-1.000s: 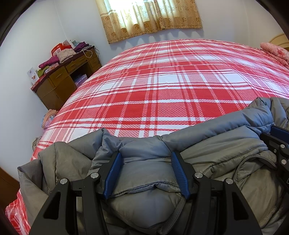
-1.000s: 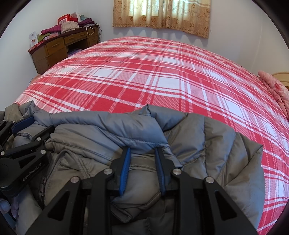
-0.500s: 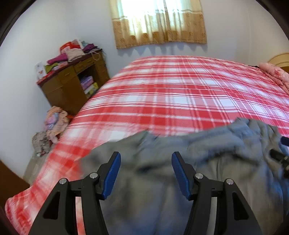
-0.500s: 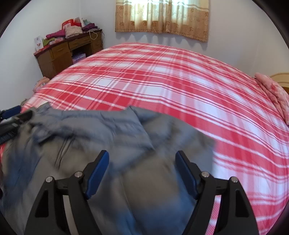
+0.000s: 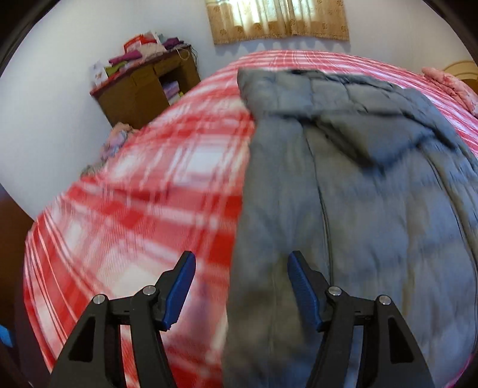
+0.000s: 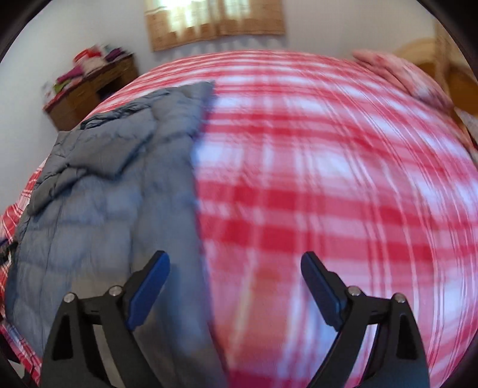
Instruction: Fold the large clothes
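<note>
A large grey puffer jacket (image 5: 343, 185) lies spread lengthwise on the red plaid bed (image 5: 149, 191); it also shows in the right wrist view (image 6: 119, 191). My left gripper (image 5: 240, 268) is open and empty, held above the jacket's left edge near the bed's front. My right gripper (image 6: 236, 265) is open and empty, held above the jacket's right edge. Both views are blurred by motion.
A brown wooden desk (image 5: 143, 89) piled with clothes stands by the wall at the back left. A pink quilt (image 5: 451, 83) lies at the bed's far right by the headboard. A curtained window (image 5: 277, 18) is on the far wall.
Both grippers let go of the bunched jacket and opened wide. The jacket now lies stretched out flat across the bed. Both grippers rose and pulled back.
</note>
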Demonstrator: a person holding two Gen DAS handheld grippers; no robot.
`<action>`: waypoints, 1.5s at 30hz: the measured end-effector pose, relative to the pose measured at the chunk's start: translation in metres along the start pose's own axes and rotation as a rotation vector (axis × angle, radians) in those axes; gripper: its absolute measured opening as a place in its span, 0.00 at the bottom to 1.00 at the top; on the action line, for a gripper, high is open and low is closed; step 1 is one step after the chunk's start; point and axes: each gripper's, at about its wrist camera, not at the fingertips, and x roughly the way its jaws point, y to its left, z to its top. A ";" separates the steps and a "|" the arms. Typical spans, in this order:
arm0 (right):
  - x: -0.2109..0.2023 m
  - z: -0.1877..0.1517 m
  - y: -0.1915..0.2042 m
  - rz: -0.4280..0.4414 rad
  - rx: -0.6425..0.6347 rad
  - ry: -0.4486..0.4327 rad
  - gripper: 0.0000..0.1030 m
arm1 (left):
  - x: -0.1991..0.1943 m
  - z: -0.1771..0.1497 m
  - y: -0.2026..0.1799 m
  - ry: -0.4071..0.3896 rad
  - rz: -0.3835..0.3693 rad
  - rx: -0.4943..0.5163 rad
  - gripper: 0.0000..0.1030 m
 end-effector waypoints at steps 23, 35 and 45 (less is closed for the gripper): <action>-0.022 -0.074 0.048 -0.005 -0.017 -0.061 0.73 | -0.048 -0.053 0.020 -0.057 -0.110 -0.166 0.87; -0.028 -0.079 0.061 0.129 -0.040 -0.070 0.10 | -0.040 -0.068 0.008 -0.022 -0.236 -0.119 0.08; -0.178 -0.066 0.059 0.299 -0.005 -0.337 0.07 | -0.200 -0.051 0.041 -0.351 -0.405 -0.136 0.03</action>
